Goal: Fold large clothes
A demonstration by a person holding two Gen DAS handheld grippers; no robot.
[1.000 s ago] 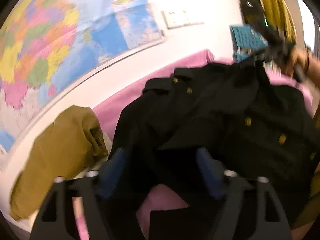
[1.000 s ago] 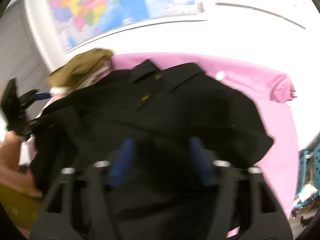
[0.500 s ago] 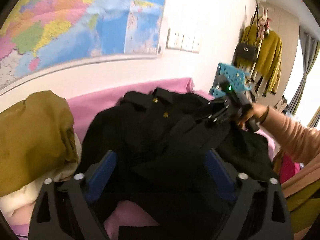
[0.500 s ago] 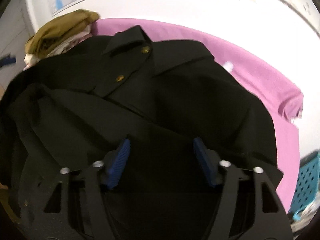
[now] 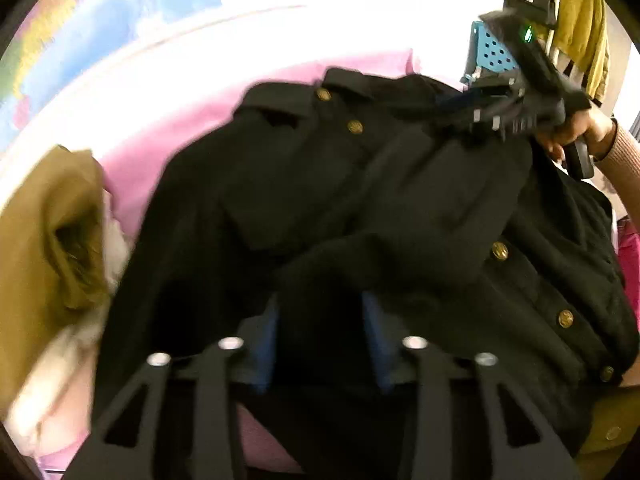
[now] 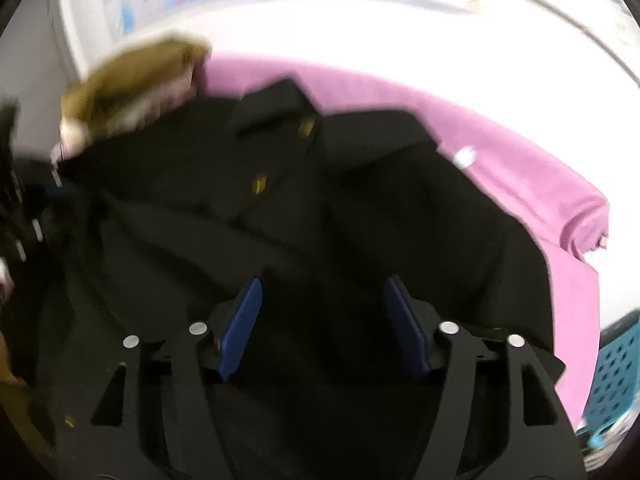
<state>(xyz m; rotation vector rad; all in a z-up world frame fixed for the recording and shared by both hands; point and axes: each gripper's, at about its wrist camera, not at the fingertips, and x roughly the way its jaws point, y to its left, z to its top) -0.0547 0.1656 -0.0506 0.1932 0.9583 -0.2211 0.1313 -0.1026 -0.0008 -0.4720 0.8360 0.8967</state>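
Note:
A black coat [image 5: 320,184] with gold buttons lies spread on a pink-covered surface [image 5: 160,128]. My left gripper [image 5: 320,308] is at the coat's near edge, its jaws closing. A raised fold of black cloth fills the gap between its blue pads [image 5: 268,340]. In the right wrist view the coat [image 6: 360,208] takes up the middle of the frame. My right gripper [image 6: 322,292] hovers over it with its jaws opening and its pads [image 6: 240,320] wide apart and bare. The left wrist view shows that right gripper [image 5: 472,108] in a hand at the coat's far right shoulder.
An olive garment [image 5: 36,240] is heaped over pale cloth at the left end, and it shows as an olive garment [image 6: 132,80] at the far left of the right wrist view. A blue perforated basket [image 6: 616,368] stands off the right end. Yellow clothes [image 5: 580,0] hang behind, and a map [image 5: 100,20] covers the wall.
My left gripper has dropped toward the coat's near edge and its pads have come together on a fold of cloth. The right gripper's pads now stand slightly wider than half a second ago.

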